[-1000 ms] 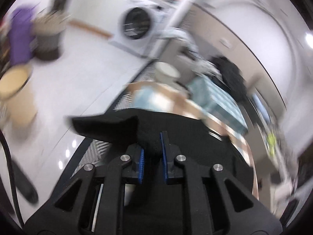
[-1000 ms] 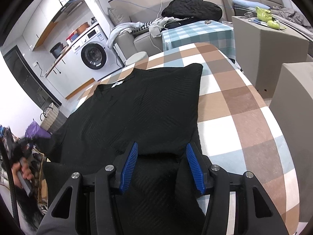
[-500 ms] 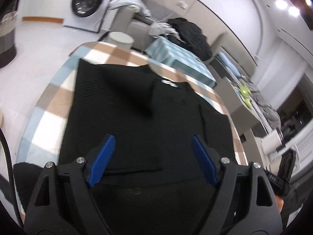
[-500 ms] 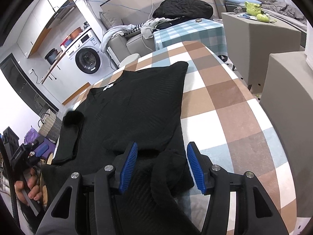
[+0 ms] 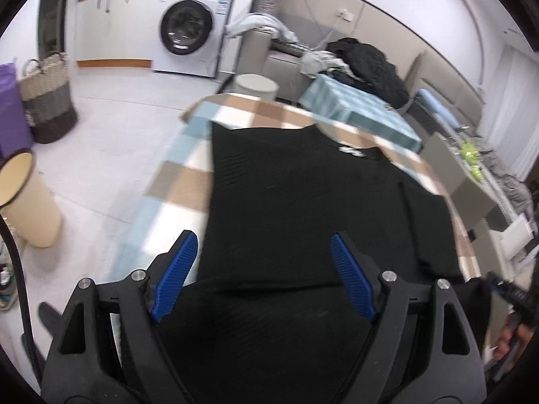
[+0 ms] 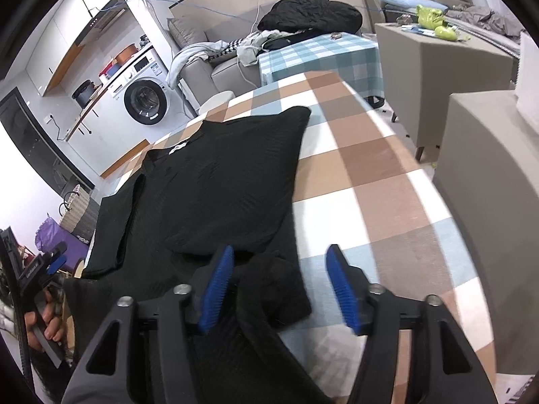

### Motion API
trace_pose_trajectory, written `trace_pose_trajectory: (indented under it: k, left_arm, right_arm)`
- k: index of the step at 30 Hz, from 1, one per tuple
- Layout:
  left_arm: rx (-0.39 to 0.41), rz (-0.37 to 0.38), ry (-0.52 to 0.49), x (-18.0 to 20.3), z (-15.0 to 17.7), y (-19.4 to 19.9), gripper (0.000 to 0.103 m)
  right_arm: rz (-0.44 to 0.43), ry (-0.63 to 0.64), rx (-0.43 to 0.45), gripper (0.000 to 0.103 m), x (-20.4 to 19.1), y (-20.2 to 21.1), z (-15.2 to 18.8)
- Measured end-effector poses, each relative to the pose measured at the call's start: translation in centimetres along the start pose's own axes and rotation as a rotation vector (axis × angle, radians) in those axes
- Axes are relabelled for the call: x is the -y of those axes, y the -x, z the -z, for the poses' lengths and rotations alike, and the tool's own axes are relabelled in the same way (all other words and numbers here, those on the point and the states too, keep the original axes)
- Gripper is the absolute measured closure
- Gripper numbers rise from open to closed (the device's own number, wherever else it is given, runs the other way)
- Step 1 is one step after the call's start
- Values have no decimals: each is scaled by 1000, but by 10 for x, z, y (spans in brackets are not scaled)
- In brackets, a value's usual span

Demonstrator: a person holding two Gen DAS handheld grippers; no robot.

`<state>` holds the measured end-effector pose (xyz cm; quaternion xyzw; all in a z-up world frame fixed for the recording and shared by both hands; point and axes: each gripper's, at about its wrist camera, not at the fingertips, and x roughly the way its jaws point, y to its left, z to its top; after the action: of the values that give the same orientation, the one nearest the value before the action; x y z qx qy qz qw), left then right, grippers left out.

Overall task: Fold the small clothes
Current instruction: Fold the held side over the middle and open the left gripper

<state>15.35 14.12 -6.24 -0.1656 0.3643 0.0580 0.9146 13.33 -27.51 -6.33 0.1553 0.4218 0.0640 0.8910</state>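
A black knit sweater (image 5: 296,208) lies flat on the checked tablecloth (image 5: 178,181), neck label at the far end, both sleeves folded in over the body. It also shows in the right wrist view (image 6: 219,195) on the same cloth (image 6: 370,175). My left gripper (image 5: 264,271) is open and empty above the sweater's near left hem. My right gripper (image 6: 279,277) is open and empty over the near right corner, where a sleeve cuff (image 6: 283,289) lies bunched.
A washing machine (image 5: 188,30), a woven basket (image 5: 47,101) and a beige bin (image 5: 23,198) stand on the floor to the left. A teal checked table (image 6: 320,57) with dark clothes is beyond. Grey cabinets (image 6: 481,181) stand to the right.
My left gripper let go of the left sleeve, which now lies folded over the body, then pulled back to the hem. My right gripper drifted right, off the sweater's edge.
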Motion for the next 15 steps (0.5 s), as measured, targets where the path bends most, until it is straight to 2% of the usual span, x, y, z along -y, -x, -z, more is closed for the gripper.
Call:
trace_pose_trajectory:
  k: [1,2,5,10,12,13,15]
  left_arm:
    - [-3,-26,0,-8,5,3,23]
    - [-10,-40,3,-14,11,5,23]
    - [-44,-50,19,-32,27,4,23]
    - [-95,-49,25,-43,50,-5,23]
    - [-102,-57,12,-41,54,-11,29]
    - [-104,-61,6,-40,55,-13,39]
    - [-118,-66,-6,-38,56,-21,59]
  right_arm:
    - [2,0,0,29,2,1,1]
    - [1,2,-14,27,4,-1,1]
    - [-11,15,-72,27,5,-16,6]
    - [-42,49,-109,29,-4,-37,13]
    - [-25,78,-113,43,-9,-43,15]
    - [-27,89,-113,48,-11,-45,16]
    - [-19,116,-116,65,-15,-50,17]
